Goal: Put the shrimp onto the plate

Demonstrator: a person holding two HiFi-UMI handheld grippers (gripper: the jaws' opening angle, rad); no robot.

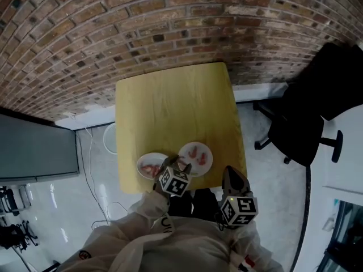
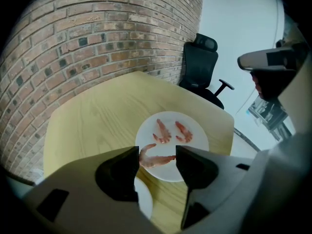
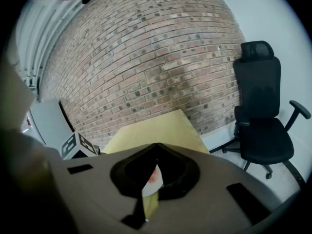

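The left gripper (image 2: 157, 152) is gripping a pink curled shrimp (image 2: 161, 159) end to end, its two dark jaws pressing on the shrimp's tips. It is holding the shrimp over the near rim of a round white plate (image 2: 197, 130), where two more pink shrimps (image 2: 162, 131) are lying side by side. This plate is sitting at the near edge of the pale yellow wooden table (image 1: 170, 106), about midway along it. A second round white plate (image 1: 143, 159), carrying reddish shrimp pieces (image 1: 150, 169), is sitting just beside the first, toward the table's near left corner.

The right gripper (image 3: 156, 146) is hovering with its jaws pressed together and nothing between them, near the table's near right corner and apart from both plates.

Beyond the far edge of the table, a red-brown brick wall (image 1: 170, 21) is standing, and a black office chair (image 1: 300, 129) is standing on the pale floor to the right.
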